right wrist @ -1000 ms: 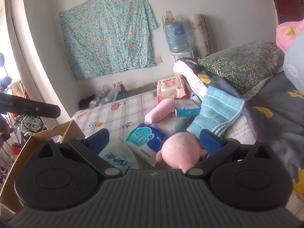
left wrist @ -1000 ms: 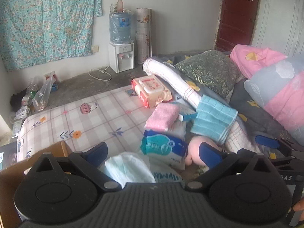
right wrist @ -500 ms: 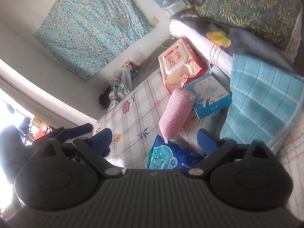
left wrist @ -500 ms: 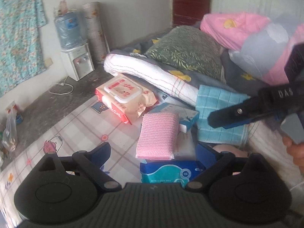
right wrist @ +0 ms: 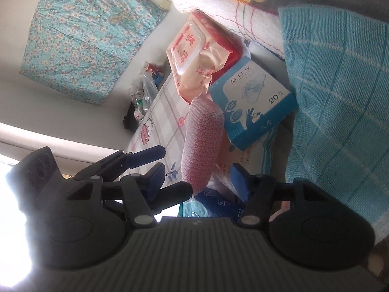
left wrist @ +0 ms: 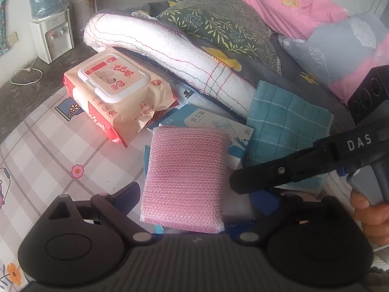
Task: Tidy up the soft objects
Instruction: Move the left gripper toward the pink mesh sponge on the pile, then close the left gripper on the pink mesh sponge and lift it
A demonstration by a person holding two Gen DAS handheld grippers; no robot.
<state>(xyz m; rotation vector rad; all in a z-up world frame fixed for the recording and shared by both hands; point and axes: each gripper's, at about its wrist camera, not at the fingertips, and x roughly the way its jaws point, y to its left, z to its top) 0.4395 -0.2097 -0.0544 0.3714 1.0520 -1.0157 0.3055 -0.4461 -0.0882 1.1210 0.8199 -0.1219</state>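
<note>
**Two grippers close in on the pink sponge**

On the checked bed sheet [left wrist: 43, 150], seen from the left wrist, a flat pink netted sponge pad [left wrist: 186, 177] lies on top of a heap of soft packs. It sits a little tilted because a blue and white cardboard box [left wrist: 214, 124] is under its far end. The left hand-held gripper [left wrist: 194, 202] has its two blue fingers wide apart, one on each side of the pad's near end, and they do not press on it. That looks like a way to get ready to grab it. A peach and red pack of wet wipes with a white lid [left wrist: 114, 95] lies just behind and to the left, leaning on a rolled white woven blanket [left wrist: 175, 56]. A folded teal checked cloth [left wrist: 287, 124] lies to the right of the box. The right hand-held gripper's black arm crosses in from the right, with a hand [left wrist: 372, 216] on its handle.

From the right wrist, the picture is turned on its side. Here the pink pad [right wrist: 201, 143] shows its thin edge, just in front of the right hand-held gripper [right wrist: 197, 182]. Its jaws are closing, and the pad's near end lies between the fingers, but I cannot see them pinch it yet. The left hand-held gripper [right wrist: 158, 170] is right beside it, very close, so the two might bump. The blue box [right wrist: 252, 107] and the teal cloth [right wrist: 340, 97] lie past the pad.
</note>
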